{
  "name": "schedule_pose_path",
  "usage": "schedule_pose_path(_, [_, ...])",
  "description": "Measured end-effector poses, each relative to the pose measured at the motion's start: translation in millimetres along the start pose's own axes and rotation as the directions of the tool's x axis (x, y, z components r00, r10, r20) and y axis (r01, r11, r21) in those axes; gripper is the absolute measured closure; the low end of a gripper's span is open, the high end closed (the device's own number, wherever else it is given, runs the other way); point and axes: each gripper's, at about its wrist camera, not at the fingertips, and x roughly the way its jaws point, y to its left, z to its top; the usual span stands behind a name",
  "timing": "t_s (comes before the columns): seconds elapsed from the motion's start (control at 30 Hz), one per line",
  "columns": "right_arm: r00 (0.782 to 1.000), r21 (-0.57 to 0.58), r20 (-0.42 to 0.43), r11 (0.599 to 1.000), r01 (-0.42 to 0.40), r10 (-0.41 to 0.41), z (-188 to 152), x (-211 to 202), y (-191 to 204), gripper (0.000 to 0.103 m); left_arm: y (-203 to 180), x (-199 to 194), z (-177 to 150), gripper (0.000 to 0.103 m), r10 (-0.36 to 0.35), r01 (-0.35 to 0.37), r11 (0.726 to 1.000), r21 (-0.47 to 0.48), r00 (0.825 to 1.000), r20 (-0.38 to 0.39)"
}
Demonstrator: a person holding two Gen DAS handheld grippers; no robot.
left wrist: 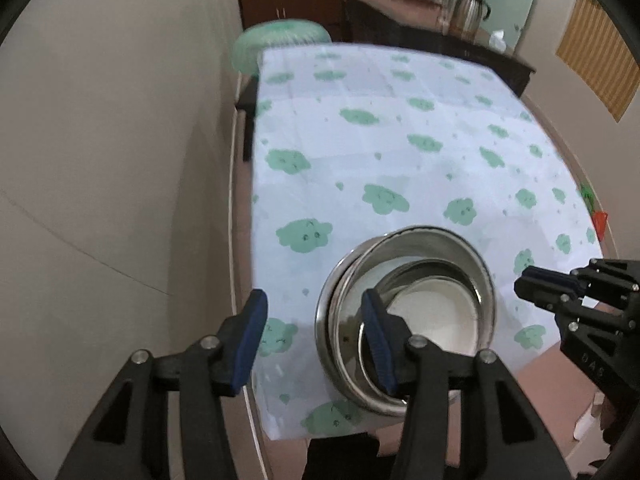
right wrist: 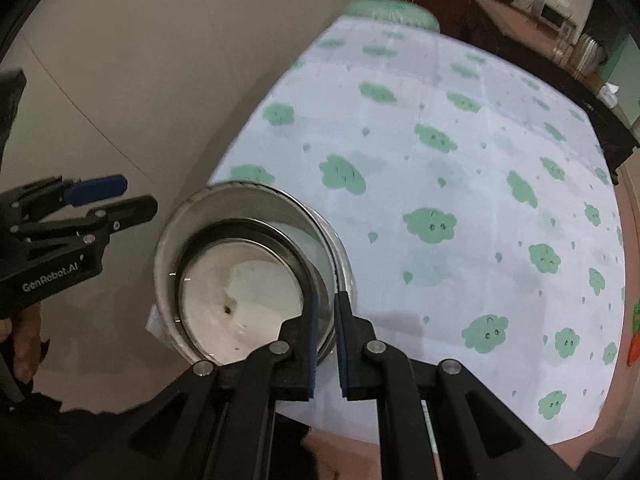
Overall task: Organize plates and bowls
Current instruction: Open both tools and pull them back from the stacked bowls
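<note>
A stack of nested steel bowls (left wrist: 404, 312) stands at the near edge of the table; it also shows in the right wrist view (right wrist: 248, 272). A white plate or bowl (right wrist: 236, 304) lies innermost. My right gripper (right wrist: 327, 340) is shut on the near right rim of the stack, one finger inside and one outside. It appears from the side in the left wrist view (left wrist: 536, 284). My left gripper (left wrist: 316, 340) is open and empty, just left of the stack, its right finger over the rim. It shows in the right wrist view (right wrist: 120, 200).
The table has a pale blue cloth with green clouds (left wrist: 392, 152). A green-covered stool (left wrist: 280, 44) stands at the far end. A dark cabinet (left wrist: 292, 4) and a counter with a kettle (left wrist: 472, 12) line the back. A wall (left wrist: 120, 140) is on the left.
</note>
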Motion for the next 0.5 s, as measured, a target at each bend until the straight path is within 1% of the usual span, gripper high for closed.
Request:
schedule_pose_path(0.07, [0.998,0.000,0.070,1.000,0.009,-0.009,-13,-20,5,0.093,-3,-20,-9,0.051,0.020,-0.020,1.000,0.005,0.999,0.041])
schedule_pose_path(0.1, [0.995,0.003,0.099,1.000,0.010,-0.010,-19,-29,7,0.093,-6,-36,-16,0.050,0.028,-0.029,1.000,0.010,0.997,0.076])
schedule_pose_path(0.13, [0.991,0.006,0.132,1.000,0.014,-0.015,-27,-41,11,0.093,-9,-48,-22,0.048,0.028,-0.030,0.999,0.016,0.994,0.102])
schedule_pose_path(0.17, [0.983,0.010,0.181,1.000,0.017,-0.018,-40,-59,16,0.093,-12,-62,-28,0.042,0.028,-0.032,0.999,0.026,0.991,0.131])
schedule_pose_path(0.2, [0.977,0.011,0.213,1.000,0.020,-0.022,-48,-71,21,0.093,-17,-80,-36,0.038,0.034,-0.041,0.999,0.035,0.984,0.175])
schedule_pose_path(0.23, [0.967,0.007,0.254,0.999,0.033,-0.034,-60,-88,27,0.091,-20,-94,-43,0.029,0.042,-0.051,0.998,0.036,0.977,0.208])
schedule_pose_path(0.27, [0.959,0.003,0.281,0.999,0.043,-0.042,-69,-100,33,0.089,-23,-108,-51,0.025,0.045,-0.055,0.998,0.036,0.970,0.238])
schedule_pose_path(0.3, [0.950,0.000,0.309,0.999,0.051,-0.048,-79,-113,38,0.083,-27,-123,-60,0.025,0.031,-0.043,0.998,0.040,0.964,0.265])
schedule_pose_path(0.33, [0.938,0.003,0.343,0.999,0.054,-0.052,-89,-128,44,0.072,-31,-137,-68,0.021,0.012,-0.027,0.998,0.050,0.958,0.287])
schedule_pose_path(0.37, [0.920,0.009,0.387,0.998,0.057,-0.056,-101,-145,49,0.064,-33,-147,-74,0.012,0.007,-0.025,0.998,0.056,0.954,0.299])
schedule_pose_path(0.4, [0.906,0.013,0.418,0.998,0.059,-0.060,-110,-157,54,0.051,-36,-158,-80,0.009,0.012,-0.032,0.998,0.058,0.950,0.312])
schedule_pose_path(0.43, [0.893,0.016,0.445,0.998,0.062,-0.062,-118,-169,58,0.048,-39,-170,-87,0.006,0.015,-0.036,0.998,0.057,0.943,0.332])
schedule_pose_path(0.5, [0.874,0.024,0.481,0.998,0.064,-0.068,-133,-191,64,0.047,-43,-190,-97,0.006,-0.010,-0.016,0.998,0.066,0.927,0.374])
